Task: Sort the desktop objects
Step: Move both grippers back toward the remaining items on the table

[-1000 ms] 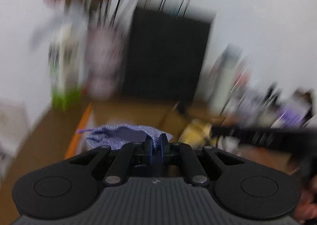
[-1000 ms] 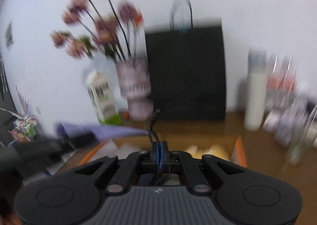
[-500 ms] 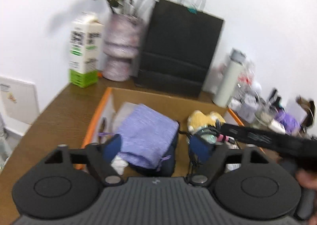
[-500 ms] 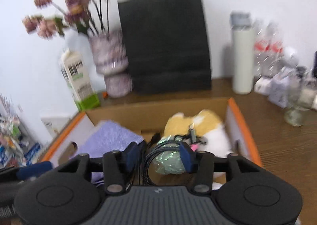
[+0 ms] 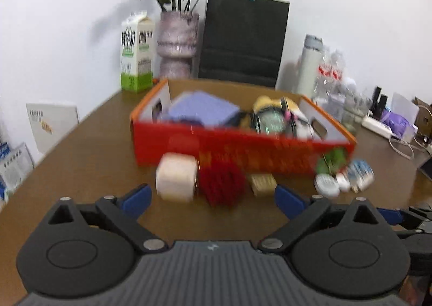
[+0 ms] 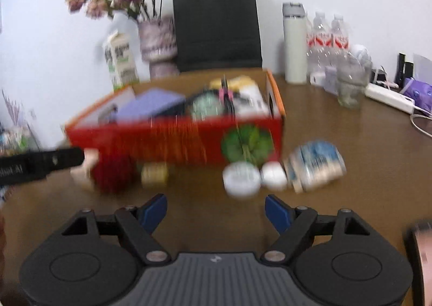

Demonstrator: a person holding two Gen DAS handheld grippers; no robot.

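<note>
A red cardboard box (image 5: 243, 150) (image 6: 172, 141) stands on the brown desk and holds a purple cloth pouch (image 5: 202, 110), a yellow plush toy (image 5: 272, 105) and cables. In front of it lie a pale paper roll (image 5: 176, 180), a red fuzzy object (image 5: 222, 183), a small tan block (image 5: 263, 184), a green plant-like item (image 6: 247, 144), two white round tins (image 6: 241, 175) and a blue-white packet (image 6: 316, 165). My left gripper (image 5: 212, 199) is open and empty, short of the roll. My right gripper (image 6: 216, 211) is open and empty, short of the tins.
Behind the box stand a milk carton (image 5: 137, 55), a vase of dried flowers (image 5: 176, 44), a black paper bag (image 5: 243, 41), a white flask (image 6: 294, 44) and water bottles (image 6: 328, 38). A power strip (image 6: 388, 97) and cables lie at the right.
Both grippers opened, letting the pouch and the cable fall into the box, then drew back toward me. They now face the loose items in front of the box.
</note>
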